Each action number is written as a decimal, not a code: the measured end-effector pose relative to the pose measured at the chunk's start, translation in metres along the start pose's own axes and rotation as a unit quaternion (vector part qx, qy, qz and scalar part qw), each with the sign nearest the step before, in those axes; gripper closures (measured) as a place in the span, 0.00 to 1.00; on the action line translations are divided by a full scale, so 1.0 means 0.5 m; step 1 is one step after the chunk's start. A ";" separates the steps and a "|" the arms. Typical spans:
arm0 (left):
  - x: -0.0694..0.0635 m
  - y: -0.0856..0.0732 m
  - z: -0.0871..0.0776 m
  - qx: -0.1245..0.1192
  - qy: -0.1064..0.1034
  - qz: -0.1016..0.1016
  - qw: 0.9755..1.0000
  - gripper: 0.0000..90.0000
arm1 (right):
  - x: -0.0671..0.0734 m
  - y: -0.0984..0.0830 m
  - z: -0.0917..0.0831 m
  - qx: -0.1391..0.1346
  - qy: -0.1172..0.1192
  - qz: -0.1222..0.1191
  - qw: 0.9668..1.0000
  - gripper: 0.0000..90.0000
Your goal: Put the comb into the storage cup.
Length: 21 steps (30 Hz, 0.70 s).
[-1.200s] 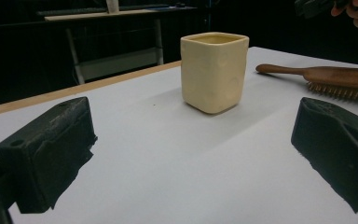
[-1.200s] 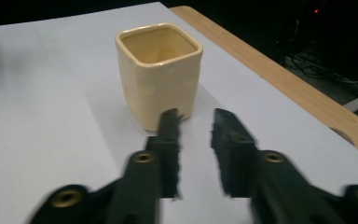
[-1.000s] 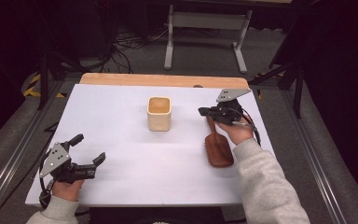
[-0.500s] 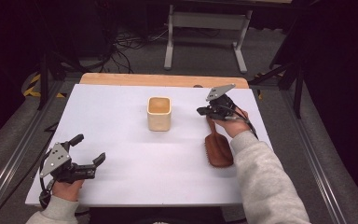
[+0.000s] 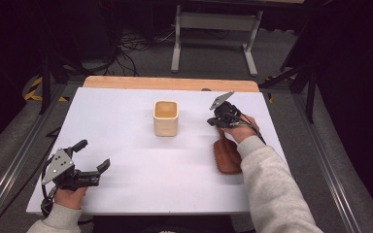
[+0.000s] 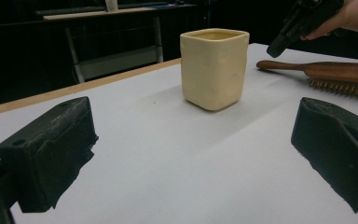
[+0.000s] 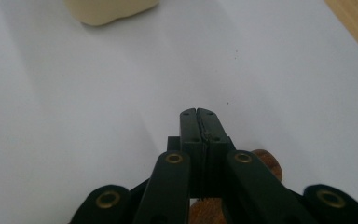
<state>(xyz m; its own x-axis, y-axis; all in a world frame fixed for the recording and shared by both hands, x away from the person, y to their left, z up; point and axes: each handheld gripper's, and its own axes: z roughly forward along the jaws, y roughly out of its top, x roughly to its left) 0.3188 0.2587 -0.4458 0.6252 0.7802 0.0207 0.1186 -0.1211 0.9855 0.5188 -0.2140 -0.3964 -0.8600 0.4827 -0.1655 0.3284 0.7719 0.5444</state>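
White desk surface [image 5: 126,126] fills my high view, with a strip of bare wood along its far edge. I see a cream cup [image 5: 165,118] standing upright near the middle of the far half. My right gripper [image 5: 212,121] hangs over the right side of the desk, above the handle end of a wooden hairbrush [image 5: 226,156] that lies near the right edge, its handle toward the far edge. My left gripper [image 5: 93,156] sits by the near left corner, jaws spread wide with nothing between them.

From the left gripper view, my two black pads [image 6: 51,151] stand far apart, low over the bare desk. The cup [image 6: 214,67] stands straight ahead, well clear of them. Beyond it to the right lies the hairbrush [image 6: 340,73], bristles down, with my right gripper [image 6: 303,23] above its handle tip.

From the right gripper view, my jaws are pressed together with nothing pinched, pointing down at the desk. The brush's rounded handle end [image 7: 268,168] shows just behind them; I cannot tell whether they touch it. The cup's base [image 7: 112,10] sits at the top edge.
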 end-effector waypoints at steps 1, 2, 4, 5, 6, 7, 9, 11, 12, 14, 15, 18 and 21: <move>0.000 0.000 0.000 0.001 0.000 0.000 1.000 0.01 | -0.001 -0.002 0.003 0.004 0.000 0.001 1.000 1.00; 0.000 0.000 0.000 0.001 0.000 0.001 1.000 0.01 | -0.003 -0.004 0.005 0.009 0.000 0.002 1.000 1.00; 0.000 0.000 0.000 0.002 0.000 0.001 1.000 0.01 | -0.005 -0.009 0.011 0.019 0.003 0.004 1.000 1.00; 0.000 0.000 0.000 0.002 0.000 0.001 1.000 0.01 | -0.005 -0.010 0.012 0.023 0.003 0.005 1.000 1.00; 0.000 -0.001 0.001 0.003 0.000 0.001 1.000 0.01 | -0.006 -0.012 0.014 0.026 0.005 0.005 1.000 1.00; 0.000 -0.001 0.001 0.003 0.000 0.001 1.000 0.01 | -0.007 -0.014 0.015 0.029 0.007 0.007 1.000 1.00; 0.000 -0.001 0.001 0.004 -0.001 0.001 1.000 0.01 | -0.007 -0.016 0.017 0.035 0.007 0.003 0.999 1.00; 0.000 -0.001 0.001 0.004 0.000 0.002 1.000 0.01 | -0.007 -0.017 0.019 0.040 0.010 0.006 0.999 1.00; 0.000 -0.001 0.001 0.004 0.000 0.002 1.000 0.01 | -0.007 -0.018 0.021 0.043 0.010 0.003 0.999 1.00; -0.001 -0.001 0.001 0.004 -0.001 0.002 1.000 0.01 | -0.008 -0.020 0.024 0.049 0.012 0.001 0.999 1.00; -0.001 0.000 0.001 0.004 0.000 0.002 1.000 0.01 | -0.007 -0.021 0.025 0.054 0.011 0.003 0.998 1.00; -0.001 -0.001 0.001 0.004 -0.001 0.002 1.000 0.01 | -0.009 -0.025 0.028 0.062 0.014 0.002 0.998 1.00; -0.001 -0.001 0.001 0.004 -0.002 0.002 1.000 0.01 | -0.010 -0.028 0.029 0.066 0.013 0.007 0.998 1.00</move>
<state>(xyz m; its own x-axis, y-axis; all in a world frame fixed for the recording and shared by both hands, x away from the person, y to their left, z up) 0.3190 0.2580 -0.4463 0.6289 0.7772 0.0231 0.1227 -0.1285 0.9841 0.5242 -0.2212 -0.4153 -0.8638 0.4850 -0.1365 0.3884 0.8136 0.4328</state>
